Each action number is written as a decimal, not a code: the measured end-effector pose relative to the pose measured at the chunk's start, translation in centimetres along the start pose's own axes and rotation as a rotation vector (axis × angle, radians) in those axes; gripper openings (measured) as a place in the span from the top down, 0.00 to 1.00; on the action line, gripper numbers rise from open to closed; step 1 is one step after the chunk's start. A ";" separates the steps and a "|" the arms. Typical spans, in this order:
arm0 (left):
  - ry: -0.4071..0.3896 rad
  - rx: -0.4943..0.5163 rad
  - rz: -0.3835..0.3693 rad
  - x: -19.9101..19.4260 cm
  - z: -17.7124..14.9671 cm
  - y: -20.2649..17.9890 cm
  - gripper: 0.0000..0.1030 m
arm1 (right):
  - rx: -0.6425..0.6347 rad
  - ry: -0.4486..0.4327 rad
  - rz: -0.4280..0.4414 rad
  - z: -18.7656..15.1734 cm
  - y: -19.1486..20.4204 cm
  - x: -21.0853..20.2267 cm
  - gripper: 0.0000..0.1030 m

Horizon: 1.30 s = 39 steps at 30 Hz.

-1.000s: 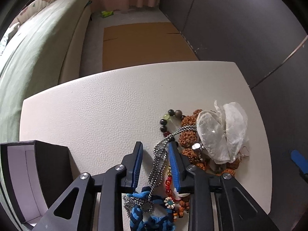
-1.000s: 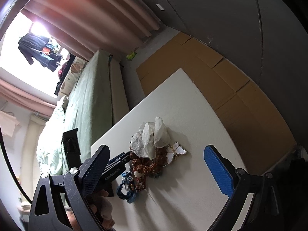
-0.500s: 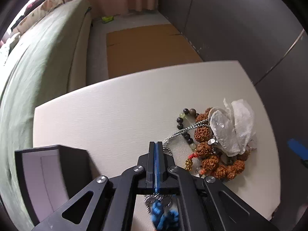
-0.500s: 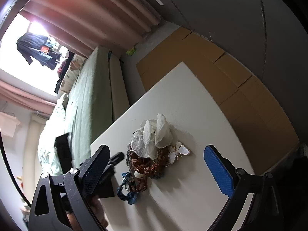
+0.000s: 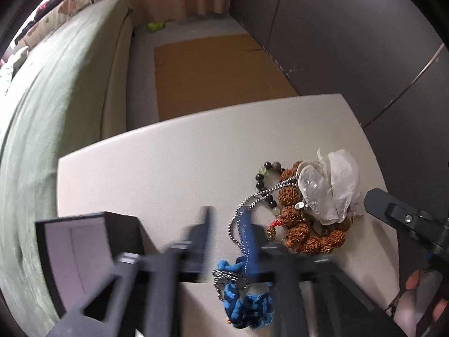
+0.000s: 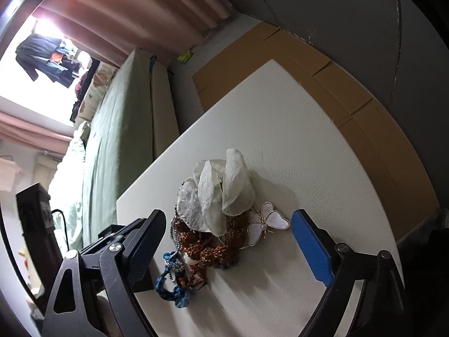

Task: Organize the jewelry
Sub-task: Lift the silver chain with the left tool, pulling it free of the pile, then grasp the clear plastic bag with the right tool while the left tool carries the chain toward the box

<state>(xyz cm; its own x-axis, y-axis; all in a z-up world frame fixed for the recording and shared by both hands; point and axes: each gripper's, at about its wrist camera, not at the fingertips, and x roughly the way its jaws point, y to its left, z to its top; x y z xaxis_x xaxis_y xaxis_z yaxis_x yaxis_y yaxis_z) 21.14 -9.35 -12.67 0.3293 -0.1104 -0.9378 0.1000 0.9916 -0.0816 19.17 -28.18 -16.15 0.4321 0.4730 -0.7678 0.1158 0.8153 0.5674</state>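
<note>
A heap of jewelry lies on the white table point(image 5: 168, 163): a brown seed-bead bracelet point(image 5: 297, 224), a dark bead bracelet point(image 5: 262, 178), a white petal piece point(image 5: 331, 185), a blue knotted cord point(image 5: 247, 306) and a silver ball chain point(image 5: 249, 205). My left gripper point(image 5: 227, 224) is open and blurred, its jaws apart; the chain drapes over the right finger. My right gripper point(image 6: 227, 230) is open wide over the heap, with a white butterfly brooch point(image 6: 266, 224) between its fingers.
An open black jewelry box point(image 5: 84, 252) with a pale lining stands at the table's left front. A green bed point(image 5: 56, 98) lies beyond the table's left edge. Cardboard point(image 5: 213, 70) covers the floor behind. A dark wall point(image 5: 350, 42) runs along the right.
My left gripper was shut on the silver chain half a second ago and has now opened, with the chain still hanging on its right finger. My right gripper has moved closer to the heap.
</note>
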 end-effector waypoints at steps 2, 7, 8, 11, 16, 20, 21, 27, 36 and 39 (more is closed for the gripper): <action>-0.015 0.004 0.003 0.2 -0.1 -0.2 0.40 | -0.005 -0.005 -0.004 0.1 0.0 -0.2 0.11; 0.009 0.012 0.053 1.4 0.0 -0.9 0.42 | 0.011 -0.024 0.008 0.5 -0.6 -1.4 0.11; 0.014 0.017 0.054 1.7 0.0 -1.1 0.49 | 0.017 -0.029 0.005 0.5 -0.8 -1.7 0.11; 0.042 0.023 0.081 3.0 0.2 -1.6 0.64 | 0.033 -0.038 0.006 0.6 -1.3 -2.3 0.10; 0.020 0.037 0.098 3.3 -0.1 -2.4 0.81 | 0.036 -0.046 0.003 0.6 -1.3 -2.8 0.10; 0.022 0.073 0.123 3.5 -0.3 -3.5 0.89 | 0.029 -0.044 0.005 0.4 -1.2 -2.5 0.11; 0.027 0.056 0.098 3.5 -0.2 -3.1 0.89 | 0.028 -0.039 0.005 0.4 -1.2 -2.4 0.11; 0.017 -0.010 0.043 2.4 -0.2 -0.7 0.90 | 0.003 -0.015 0.007 0.4 -0.4 -1.2 0.13; -0.073 -0.029 0.066 -3.4 -0.2 1.8 0.99 | 0.003 0.025 0.011 0.1 -0.5 0.9 0.95; -0.120 -0.027 0.085 -6.0 -0.2 2.4 0.99 | 0.003 -0.002 0.057 0.0 -0.3 0.0 0.97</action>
<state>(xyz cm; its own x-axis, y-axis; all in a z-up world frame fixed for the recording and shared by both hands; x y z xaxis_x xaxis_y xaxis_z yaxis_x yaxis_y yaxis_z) 19.26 -6.28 -7.28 0.4455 -0.0314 -0.8947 0.0425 0.9990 -0.0139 19.18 -28.41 -16.29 0.4402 0.5175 -0.7337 0.0940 0.7861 0.6109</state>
